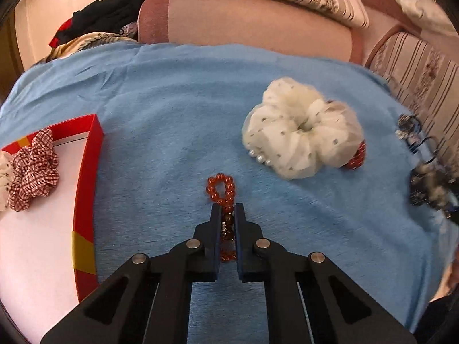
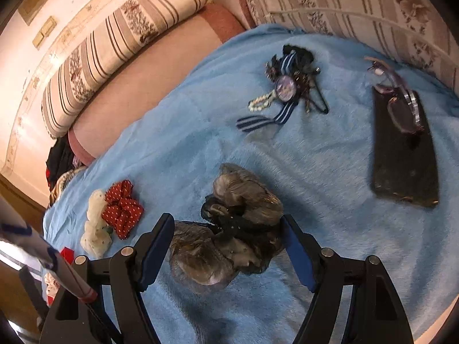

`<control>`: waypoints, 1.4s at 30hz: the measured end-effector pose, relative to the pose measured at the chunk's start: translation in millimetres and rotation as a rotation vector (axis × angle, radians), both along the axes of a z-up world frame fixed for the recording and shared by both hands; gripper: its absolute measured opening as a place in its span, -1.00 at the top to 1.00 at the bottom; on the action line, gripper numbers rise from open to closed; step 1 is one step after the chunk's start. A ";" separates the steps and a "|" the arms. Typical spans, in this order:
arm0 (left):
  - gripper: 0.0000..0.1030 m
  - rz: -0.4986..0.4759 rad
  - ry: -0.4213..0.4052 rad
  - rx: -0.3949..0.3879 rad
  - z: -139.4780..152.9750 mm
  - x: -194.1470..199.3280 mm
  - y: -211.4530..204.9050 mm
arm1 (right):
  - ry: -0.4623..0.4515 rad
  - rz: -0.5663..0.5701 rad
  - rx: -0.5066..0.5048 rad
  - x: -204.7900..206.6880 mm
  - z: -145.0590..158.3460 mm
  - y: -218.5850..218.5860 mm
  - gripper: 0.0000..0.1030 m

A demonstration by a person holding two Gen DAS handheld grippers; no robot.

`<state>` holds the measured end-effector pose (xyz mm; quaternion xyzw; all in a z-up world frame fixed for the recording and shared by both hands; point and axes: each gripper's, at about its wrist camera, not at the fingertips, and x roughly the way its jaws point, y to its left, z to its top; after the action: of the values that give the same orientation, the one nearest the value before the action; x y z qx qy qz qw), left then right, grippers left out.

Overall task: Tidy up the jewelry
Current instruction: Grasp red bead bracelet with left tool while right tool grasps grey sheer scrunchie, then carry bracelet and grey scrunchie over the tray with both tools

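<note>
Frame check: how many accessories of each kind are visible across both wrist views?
Scrunchies: 4 (white, red dotted, checked in the red box, grey-black)
Bead bracelets: 1 (red, in the left hand-held gripper)
Ribbon brooch cluster: 1
Eyeglasses: 1
Total: 7

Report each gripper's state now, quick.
Left gripper: closed on the red bead bracelet.
Right gripper: open, fingers either side of the grey-brown scrunchie, not clamped.

you're in a home living room — a striped floral sofa cushion (image 2: 114, 28) and pink seat behind a fuzzy blue blanket (image 1: 186, 114), clothes (image 1: 109, 20) heaped at one end.
</note>
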<state>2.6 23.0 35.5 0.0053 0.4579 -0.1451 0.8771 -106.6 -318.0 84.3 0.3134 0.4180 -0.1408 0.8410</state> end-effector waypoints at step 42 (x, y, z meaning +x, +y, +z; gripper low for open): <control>0.85 0.046 -0.345 -0.011 77.1 -34.6 33.1 | -0.345 0.439 -0.282 13.2 57.5 155.2 0.65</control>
<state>-32.0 56.2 112.6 0.0150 0.2996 -0.1245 0.9458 -93.5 -162.8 141.8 0.1152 0.3031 0.0431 0.9450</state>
